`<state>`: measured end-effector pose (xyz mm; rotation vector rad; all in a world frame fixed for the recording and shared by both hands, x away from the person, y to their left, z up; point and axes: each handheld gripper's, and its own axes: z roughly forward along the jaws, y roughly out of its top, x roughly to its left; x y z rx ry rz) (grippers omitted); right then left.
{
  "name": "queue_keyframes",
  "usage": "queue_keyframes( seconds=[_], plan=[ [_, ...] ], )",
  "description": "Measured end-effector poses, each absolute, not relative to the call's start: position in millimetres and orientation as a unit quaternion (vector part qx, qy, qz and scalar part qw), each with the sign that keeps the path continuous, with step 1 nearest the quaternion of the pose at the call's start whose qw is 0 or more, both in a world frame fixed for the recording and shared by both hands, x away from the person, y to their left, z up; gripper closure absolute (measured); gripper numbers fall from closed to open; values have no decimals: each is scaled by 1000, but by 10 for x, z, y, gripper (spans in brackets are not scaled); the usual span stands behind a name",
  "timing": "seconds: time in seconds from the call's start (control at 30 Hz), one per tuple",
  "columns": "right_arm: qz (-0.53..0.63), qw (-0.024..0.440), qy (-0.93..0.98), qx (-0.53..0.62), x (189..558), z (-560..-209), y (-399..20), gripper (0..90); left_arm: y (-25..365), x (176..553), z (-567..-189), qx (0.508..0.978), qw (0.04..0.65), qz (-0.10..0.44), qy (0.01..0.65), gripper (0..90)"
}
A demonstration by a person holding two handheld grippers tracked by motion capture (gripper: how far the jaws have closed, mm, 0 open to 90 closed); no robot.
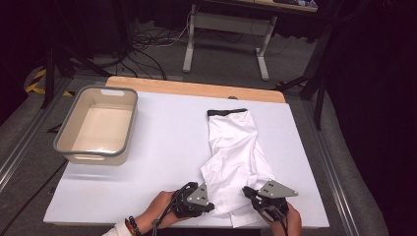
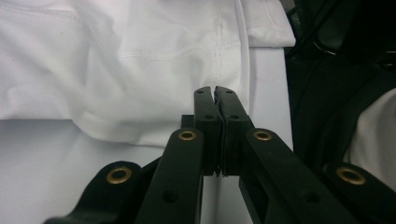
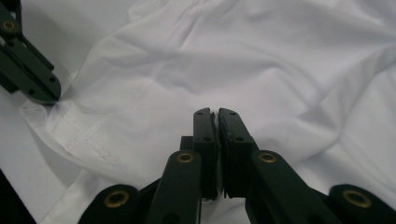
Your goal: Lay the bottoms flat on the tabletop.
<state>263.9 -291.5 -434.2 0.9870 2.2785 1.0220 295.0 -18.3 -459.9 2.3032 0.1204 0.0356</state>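
Observation:
A white garment with a black band at its far end lies crumpled on the white table. At its near end my left gripper is shut on the left hem. In the left gripper view the jaws are pressed together over the cloth. My right gripper is shut on the right side of the near end. In the right gripper view a sliver of white fabric shows between the jaw tips, and the left gripper pinches a hem corner at the upper left.
A grey-rimmed beige bin stands on the table's left side. A wooden strip runs along the far edge. Beyond it stand a desk frame and loose cables on the floor. The table's near edge is just below both hands.

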Motion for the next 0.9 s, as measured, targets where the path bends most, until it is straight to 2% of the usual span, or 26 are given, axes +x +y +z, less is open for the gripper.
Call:
queue_keyframes(
  seconds=[0.13,0.27,0.53,0.6,0.67,0.7,0.8,0.87,0.9],
  plan=[
    [386,254,803,376,2596,-4175,-3109,862,-204,2948,-4474,891,451,12,58,882],
    [388,271,785,400,2494,-4068,-3364,862,-420,2903,-4373,877,479,9,42,883],
    [381,282,752,457,2350,-4100,-3769,862,-908,2733,-4374,881,473,-6,-4,875],
    [376,280,751,464,2332,-4132,-3825,862,-941,2705,-4393,885,465,-4,-5,862],
    [363,278,752,476,2320,-4184,-3867,859,-896,2710,-4396,887,461,6,1,774],
    [357,272,754,481,2319,-4217,-3883,830,-840,2731,-4386,888,461,9,6,691],
    [345,260,757,490,2347,-4292,-3885,684,-625,2823,-4347,887,460,34,21,588],
    [338,256,763,488,2380,-4318,-3848,551,-489,2915,-4349,890,451,59,34,547],
    [334,262,762,488,2391,-4321,-3828,495,-407,2990,-4365,894,436,92,42,535]
  ],
)
